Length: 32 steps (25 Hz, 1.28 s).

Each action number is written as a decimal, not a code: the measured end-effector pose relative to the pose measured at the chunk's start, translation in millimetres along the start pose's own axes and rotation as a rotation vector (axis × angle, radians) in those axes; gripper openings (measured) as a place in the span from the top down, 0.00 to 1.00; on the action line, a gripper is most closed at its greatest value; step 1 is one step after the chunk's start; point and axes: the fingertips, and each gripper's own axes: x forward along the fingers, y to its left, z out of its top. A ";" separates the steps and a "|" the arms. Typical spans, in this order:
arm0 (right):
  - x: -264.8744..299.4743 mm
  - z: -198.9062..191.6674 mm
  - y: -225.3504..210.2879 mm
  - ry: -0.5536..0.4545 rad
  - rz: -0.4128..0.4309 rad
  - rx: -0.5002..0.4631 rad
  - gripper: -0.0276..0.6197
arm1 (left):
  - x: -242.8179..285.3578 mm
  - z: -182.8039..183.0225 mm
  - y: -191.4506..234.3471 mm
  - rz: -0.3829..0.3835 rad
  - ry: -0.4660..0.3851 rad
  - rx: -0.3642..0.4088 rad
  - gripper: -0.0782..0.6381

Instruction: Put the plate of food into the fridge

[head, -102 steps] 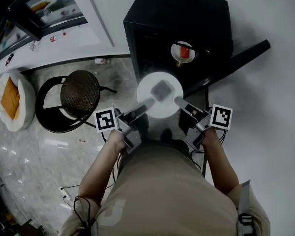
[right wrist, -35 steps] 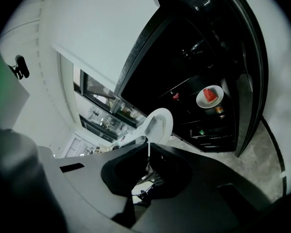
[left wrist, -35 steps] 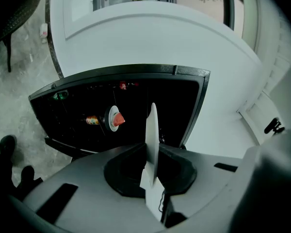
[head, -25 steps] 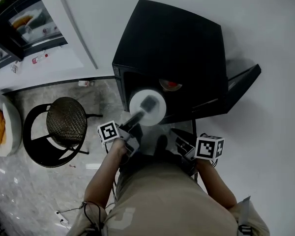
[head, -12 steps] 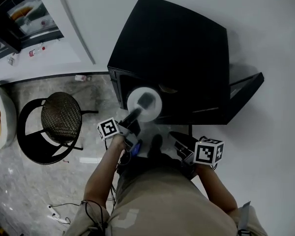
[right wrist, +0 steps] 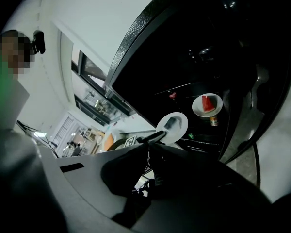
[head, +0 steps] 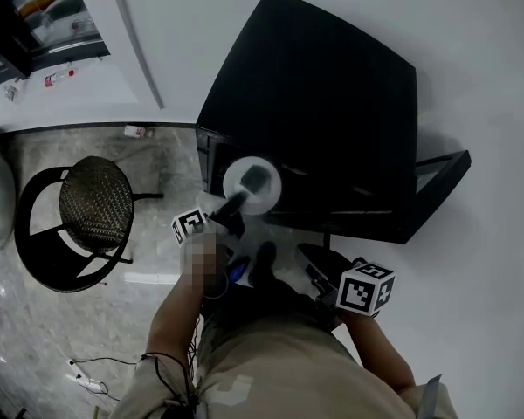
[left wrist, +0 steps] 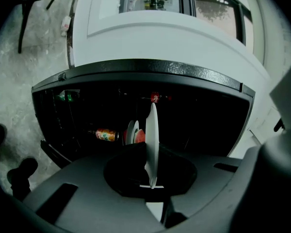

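Black fridge (head: 314, 103), its door (head: 437, 171) swung open, stands just ahead of both grippers and fills more of the head view than four seconds ago. The left gripper (head: 234, 206) is clamped on the rim of the white plate (head: 251, 184). The plate is face up at the fridge's opening, nearer it than before, and carries a grey piece of food (head: 257, 178). The right gripper (head: 307, 256), which earlier shared the plate, now hangs back to its right, jaws together on nothing. Beyond the left gripper's jaws, inside the fridge, sit a second plate (left wrist: 134, 132) with red food and, to its left, a small can (left wrist: 105, 135).
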 end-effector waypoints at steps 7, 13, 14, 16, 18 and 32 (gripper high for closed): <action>8.4 -1.5 -2.1 0.028 -0.013 -0.008 0.91 | 9.2 10.3 17.6 0.027 -0.002 0.018 0.87; 11.5 -3.3 -5.7 0.038 -0.021 0.000 0.91 | 12.7 22.3 30.4 0.075 0.020 0.037 0.87; 11.5 -3.8 -6.4 0.038 -0.022 0.002 0.91 | 13.7 23.2 31.7 0.076 0.022 0.039 0.87; 11.7 -4.7 -6.5 0.040 -0.023 0.003 0.91 | 14.9 24.7 33.5 0.078 0.026 0.046 0.87; 11.8 -5.0 -6.3 0.041 -0.025 0.002 0.91 | 16.3 25.7 35.6 0.083 0.037 0.058 0.87; 12.2 -9.2 -9.7 0.046 -0.004 0.017 0.91 | 19.9 34.0 54.3 0.095 0.001 0.043 0.87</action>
